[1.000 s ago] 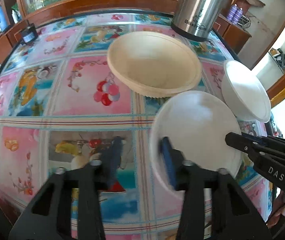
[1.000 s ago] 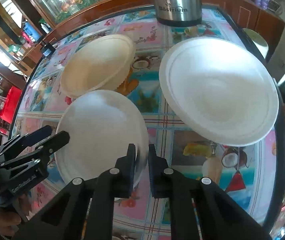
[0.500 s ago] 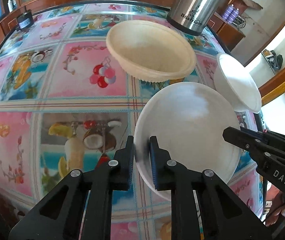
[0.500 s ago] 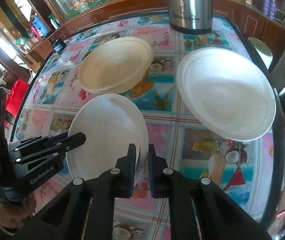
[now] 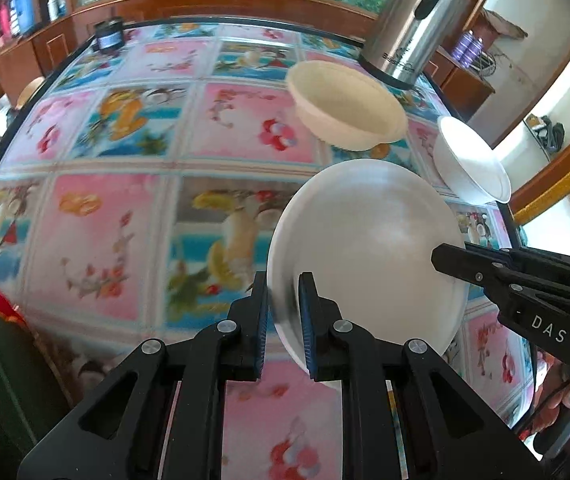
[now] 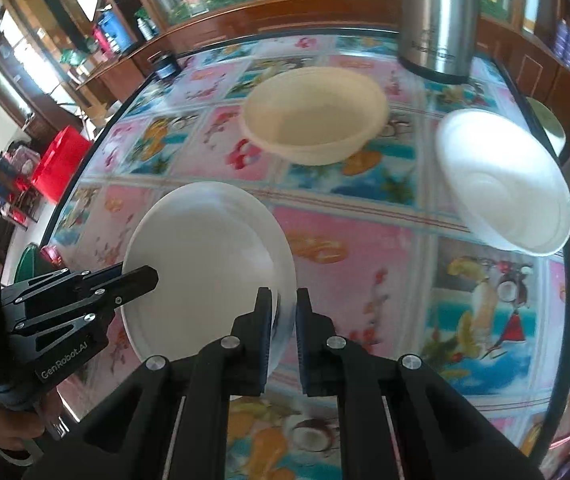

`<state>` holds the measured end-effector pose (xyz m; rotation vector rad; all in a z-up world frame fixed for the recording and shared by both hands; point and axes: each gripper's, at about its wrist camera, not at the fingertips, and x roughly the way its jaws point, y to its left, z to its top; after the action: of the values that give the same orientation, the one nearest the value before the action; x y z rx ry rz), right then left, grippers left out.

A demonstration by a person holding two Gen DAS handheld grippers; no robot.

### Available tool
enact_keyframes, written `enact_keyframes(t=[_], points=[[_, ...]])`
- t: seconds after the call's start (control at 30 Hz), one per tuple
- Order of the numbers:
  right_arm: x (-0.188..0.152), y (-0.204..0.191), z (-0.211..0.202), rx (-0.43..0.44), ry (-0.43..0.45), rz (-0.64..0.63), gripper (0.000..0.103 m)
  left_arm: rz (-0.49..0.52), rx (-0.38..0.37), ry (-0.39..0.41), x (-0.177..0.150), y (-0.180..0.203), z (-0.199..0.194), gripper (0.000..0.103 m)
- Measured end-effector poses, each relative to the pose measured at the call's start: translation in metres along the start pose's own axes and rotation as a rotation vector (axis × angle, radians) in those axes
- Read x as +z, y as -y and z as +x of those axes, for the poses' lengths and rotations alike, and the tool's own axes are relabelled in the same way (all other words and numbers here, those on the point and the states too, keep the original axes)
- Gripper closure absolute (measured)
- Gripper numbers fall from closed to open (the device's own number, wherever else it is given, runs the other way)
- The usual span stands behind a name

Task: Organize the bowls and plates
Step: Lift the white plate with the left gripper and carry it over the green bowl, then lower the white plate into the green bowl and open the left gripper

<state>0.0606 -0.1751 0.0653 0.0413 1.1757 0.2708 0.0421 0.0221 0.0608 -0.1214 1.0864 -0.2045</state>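
Note:
A white plate [image 5: 369,248] is held up above the table by both grippers. My left gripper [image 5: 283,312] is shut on its left rim, and my right gripper [image 6: 283,328] is shut on its right rim [image 6: 281,280]. The right gripper also shows at the plate's far side in the left wrist view [image 5: 445,260], and the left gripper shows in the right wrist view [image 6: 153,276]. A cream bowl [image 5: 345,108] [image 6: 317,116] sits further back on the table. A white bowl [image 5: 469,160] [image 6: 505,180] sits at the right edge.
A steel thermos [image 5: 417,24] [image 6: 437,16] stands behind the cream bowl. A small dark jar [image 5: 107,38] stands at the far left rim of the table [image 5: 125,128], which has a colourful fruit-print cover. Wooden cabinets surround it.
Both grippers have lifted the white plate higher off the table and drawn it back toward me. The bowls and thermos now look smaller and farther away.

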Motion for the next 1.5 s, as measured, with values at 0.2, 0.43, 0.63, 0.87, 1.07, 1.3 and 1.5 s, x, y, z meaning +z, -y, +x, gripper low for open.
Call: enact_keyframes(t=[0.2, 0.43, 0.63, 0.87, 1.07, 1.3, 1.5], points=[[-0.002, -0.036, -0.006, 0.011, 0.011, -0.057, 0.093, -0.035, 0.006, 0.038, -0.012, -0.025, -0.027, 0.089], [0.001, -0.078, -0.02, 0.021, 0.039, -0.129, 0.093, -0.064, 0.019, 0.112, -0.022, -0.054, -0.073, 0.089], [0.003, -0.114, -0.03, 0.046, 0.058, -0.19, 0.092, -0.081, 0.043, 0.167, -0.03, -0.077, -0.109, 0.089], [0.002, -0.16, -0.035, 0.07, 0.075, -0.274, 0.09, -0.13, 0.075, 0.209, -0.052, -0.112, -0.142, 0.089], [-0.006, -0.2, -0.035, 0.101, 0.07, -0.348, 0.09, -0.169, 0.101, 0.22, -0.075, -0.143, -0.157, 0.089], [-0.013, -0.237, -0.018, 0.124, 0.038, -0.41, 0.089, -0.221, 0.128, 0.222, -0.099, -0.175, -0.163, 0.089], [-0.02, -0.258, -0.002, 0.13, 0.001, -0.45, 0.089, -0.257, 0.13, 0.212, -0.116, -0.196, -0.161, 0.089]])
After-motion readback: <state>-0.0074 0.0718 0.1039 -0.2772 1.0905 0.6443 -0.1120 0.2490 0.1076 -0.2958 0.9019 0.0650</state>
